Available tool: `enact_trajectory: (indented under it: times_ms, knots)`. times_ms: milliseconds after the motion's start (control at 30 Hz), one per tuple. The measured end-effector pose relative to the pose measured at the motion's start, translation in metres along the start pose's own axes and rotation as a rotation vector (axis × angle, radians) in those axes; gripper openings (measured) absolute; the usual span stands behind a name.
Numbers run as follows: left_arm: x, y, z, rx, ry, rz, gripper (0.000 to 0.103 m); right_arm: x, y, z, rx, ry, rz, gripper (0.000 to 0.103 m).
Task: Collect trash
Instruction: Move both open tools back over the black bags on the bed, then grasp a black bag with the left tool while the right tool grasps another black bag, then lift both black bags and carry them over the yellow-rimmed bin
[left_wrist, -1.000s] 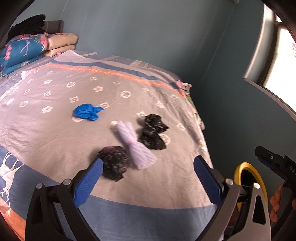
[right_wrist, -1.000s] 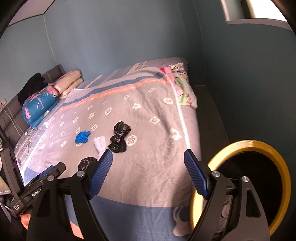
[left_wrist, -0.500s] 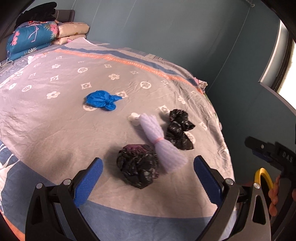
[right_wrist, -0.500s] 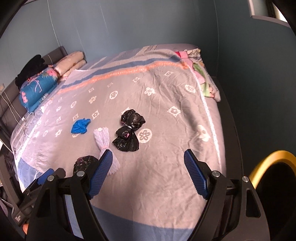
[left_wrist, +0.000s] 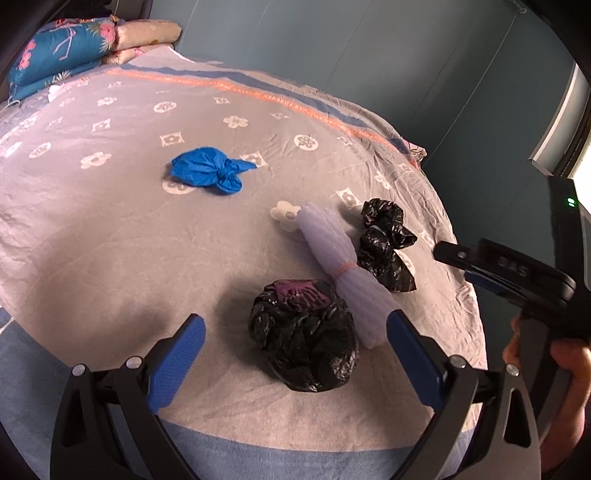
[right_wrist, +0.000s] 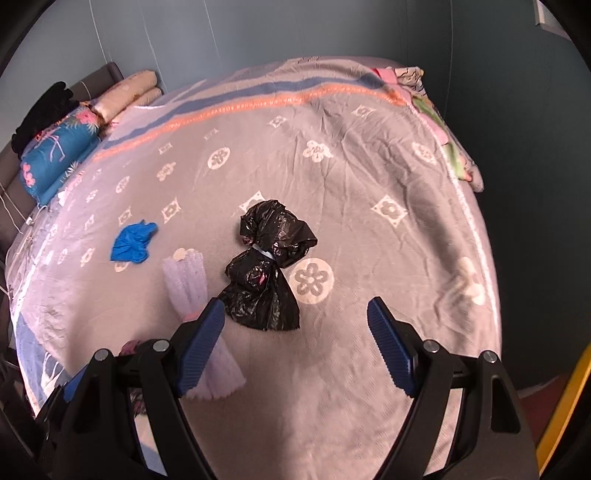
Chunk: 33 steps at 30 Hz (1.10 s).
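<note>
- Blanket: grey, white flower motifs, orange and blue stripes.
- Two black bags.
- Blue bag.
- Pale lilac bundle.
- Blue floral pillow.

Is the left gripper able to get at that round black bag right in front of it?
Probably yes. The left gripper is open, the round black bag lies between its fingers, and nothing covers it; only the white bundle crowds one side.

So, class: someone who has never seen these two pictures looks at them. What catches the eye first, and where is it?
Four knotted bundles on the grey flowered bedspread: a bright blue bag farthest off, a pale ribbed bundle between two black bags. Both open grippers frame them, left gripper around the nearer black one, right gripper near the tied one.
</note>
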<state>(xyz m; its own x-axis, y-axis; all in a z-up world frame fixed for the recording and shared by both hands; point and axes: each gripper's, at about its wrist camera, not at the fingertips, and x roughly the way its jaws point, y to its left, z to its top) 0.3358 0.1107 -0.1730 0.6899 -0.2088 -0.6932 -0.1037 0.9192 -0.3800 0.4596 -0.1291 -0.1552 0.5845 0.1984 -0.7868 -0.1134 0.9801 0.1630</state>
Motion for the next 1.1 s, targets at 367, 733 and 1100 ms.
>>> enact_trajectory:
  times_ms: [367, 733, 1100]
  knots:
    - [0.016, -0.005, 0.002, 0.038, 0.022, 0.007, 0.095, 0.045, 0.003, 0.012, 0.01, 0.043, -0.022, 0.076]
    - [0.029, -0.002, -0.003, 0.027, 0.073, -0.018, 0.06, 0.071, 0.011, 0.017, 0.012, 0.062, -0.027, 0.069]
    - [0.021, -0.006, -0.004, 0.018, 0.069, -0.062, 0.039, 0.076, 0.026, 0.014, -0.017, 0.075, 0.002, 0.018]
